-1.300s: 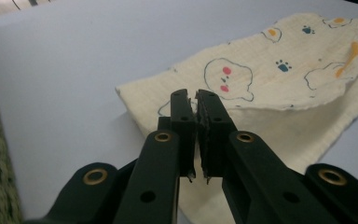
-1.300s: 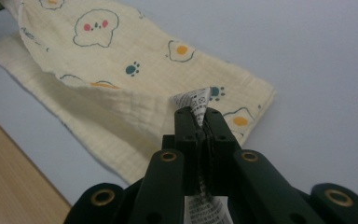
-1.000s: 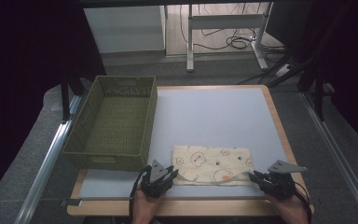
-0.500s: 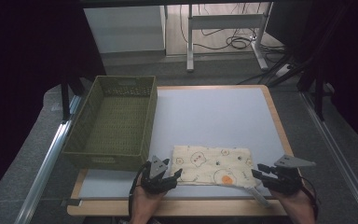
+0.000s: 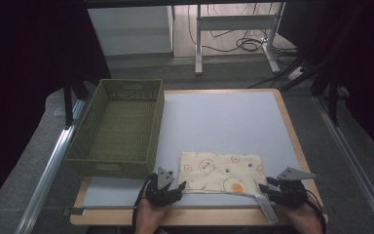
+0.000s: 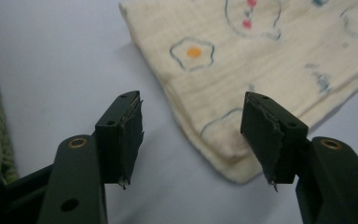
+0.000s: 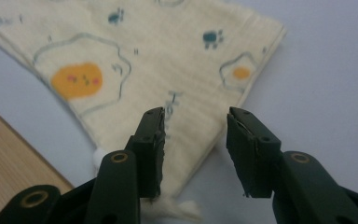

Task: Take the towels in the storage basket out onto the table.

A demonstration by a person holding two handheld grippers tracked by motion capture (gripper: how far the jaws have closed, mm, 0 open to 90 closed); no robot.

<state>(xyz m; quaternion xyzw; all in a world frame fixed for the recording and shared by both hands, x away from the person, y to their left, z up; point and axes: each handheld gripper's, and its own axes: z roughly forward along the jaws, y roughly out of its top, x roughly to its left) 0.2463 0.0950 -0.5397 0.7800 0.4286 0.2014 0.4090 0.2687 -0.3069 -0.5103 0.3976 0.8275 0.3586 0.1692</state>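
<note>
- Near the front edge of the table [image 5: 224, 117], a folded cream cloth [image 5: 222, 171] is laid flat; it is printed with fried-egg and animal figures, and one large orange-yolked egg is seen at its near right part.
- Left tongs [image 5: 179, 186]: positioned at the cloth's near left corner; in the left gripper view [image 6: 196, 140] the jaws are held apart, having just been opening, with the corner of the cloth lying on the table between them and no pad pressed on it.
- Right tongs [image 5: 267, 184]: positioned at the cloth's near right corner; in the right gripper view [image 7: 193, 149] the jaws are likewise held apart, having just been opening, with the corner below and between them, ungripped.
- White tag [image 5: 267, 208]: attached at the near right corner and trailing toward the wooden table rim.
- Green woven basket [image 5: 119, 127]: set on the left part of the table, well apart from the cloth, nothing seen inside.
- Hands: entering from the bottom of the high view, one behind each tongs.
</note>
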